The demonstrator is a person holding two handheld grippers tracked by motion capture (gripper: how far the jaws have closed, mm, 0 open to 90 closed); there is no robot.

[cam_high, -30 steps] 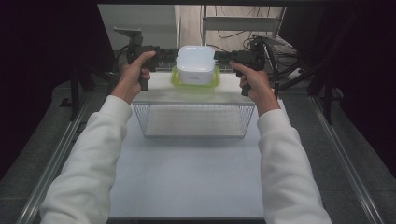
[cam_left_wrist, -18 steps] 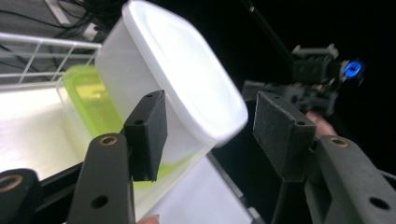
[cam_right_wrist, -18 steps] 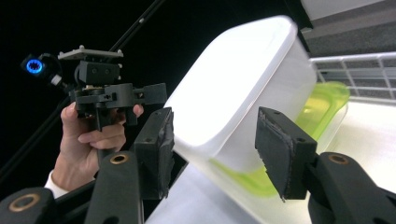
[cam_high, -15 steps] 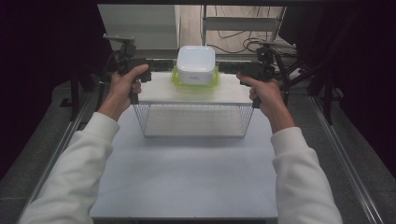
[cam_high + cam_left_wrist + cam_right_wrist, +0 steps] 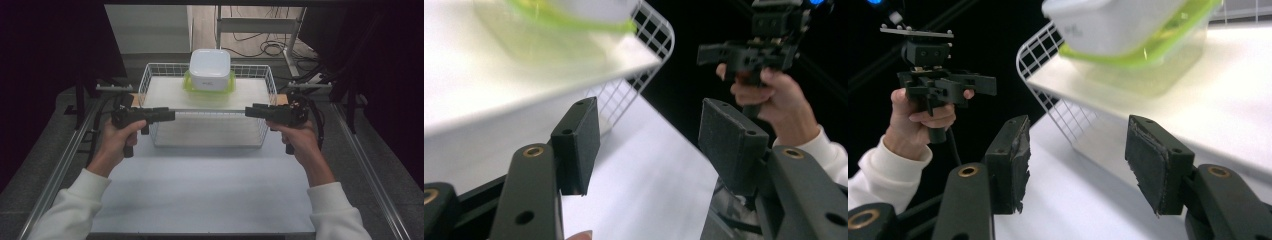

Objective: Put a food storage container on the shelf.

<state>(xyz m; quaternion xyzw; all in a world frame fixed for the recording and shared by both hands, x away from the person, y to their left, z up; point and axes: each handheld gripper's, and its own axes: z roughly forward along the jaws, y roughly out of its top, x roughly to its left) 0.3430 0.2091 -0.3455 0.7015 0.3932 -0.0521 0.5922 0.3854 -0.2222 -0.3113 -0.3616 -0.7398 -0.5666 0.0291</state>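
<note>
from the high view, both hands are out in front of the wire basket (image 5: 150,87), one at each near corner. the left gripper (image 5: 170,115) points inward from the left, the right gripper (image 5: 248,111) points inward from the right, and they face each other across the basket's front wall. nothing sits between either pair of jaws. the basket stands on the white table (image 5: 200,195), with a white board (image 5: 250,92) lying across its top. on that board, toward the far side, sits a green container (image 5: 209,89) with a white box (image 5: 209,69) stacked on it.

over to the left gripper view: the two black pads (image 5: 576,142) stand well apart, having just been opening, with only white table seen between them. the basket's corner and the board edge are up to the left, the green container blurred at the top. the right gripper (image 5: 704,50) shows farther off in its hand.

now the right gripper view: its pads (image 5: 1158,170) are spread wide too, jaws just been opening, gripping nothing. the white box (image 5: 1108,20) on the green container (image 5: 1153,52) sits upper right on the board, and the left gripper (image 5: 990,85) is held up at the left.
</note>
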